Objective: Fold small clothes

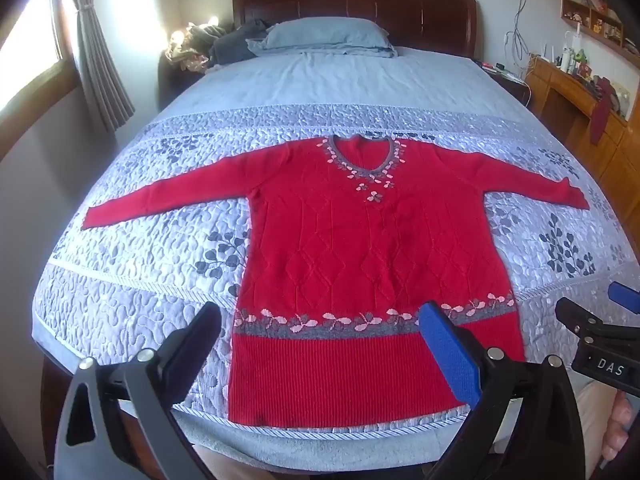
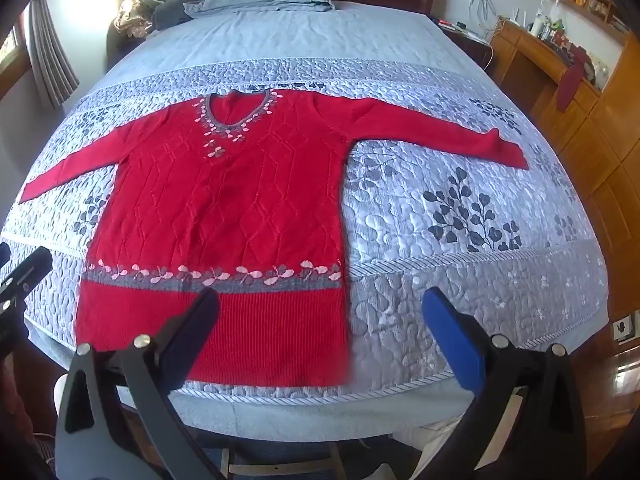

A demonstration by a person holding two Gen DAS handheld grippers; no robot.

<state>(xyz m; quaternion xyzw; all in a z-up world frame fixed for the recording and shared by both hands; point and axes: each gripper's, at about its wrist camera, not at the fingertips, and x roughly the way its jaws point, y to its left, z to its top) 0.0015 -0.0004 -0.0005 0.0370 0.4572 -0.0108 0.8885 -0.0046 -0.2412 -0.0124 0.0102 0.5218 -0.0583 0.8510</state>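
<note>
Right now both my claws hang over the foot edge of the bed [image 1: 280, 80], and neither has hold of anything. My left claw [image 1: 320, 344] is spread wide, its black finger over the quilt and its blue-padded finger over the sweater's hem; my right claw [image 2: 320, 328] is just as wide, one finger over the hem and the other over bare quilt.

The red sweater [image 1: 360, 248] is a thick knit with raised diamond cabling down the chest, a grey band of pale pink leaf shapes near the bottom, and a ribbed hem below that. Its V-neck has grey trim with the same pink leaves. It lies flat, front up, on the quilt [image 2: 460, 240], which is puffy, stitched in pebble-like swirls and printed with dark leafy sprigs.

Its long axis runs from the foot edge toward the headboard [image 1: 352, 4], neck pointing away from me, hem close to the foot edge. Both sleeves stretch out toward the side edges.

A blue pillow [image 1: 324, 36] sits at the head edge, with a heap of dark clothes [image 1: 224, 44] by its left corner. A wooden desk [image 2: 532, 64] cluttered with small things stands off the right side.
</note>
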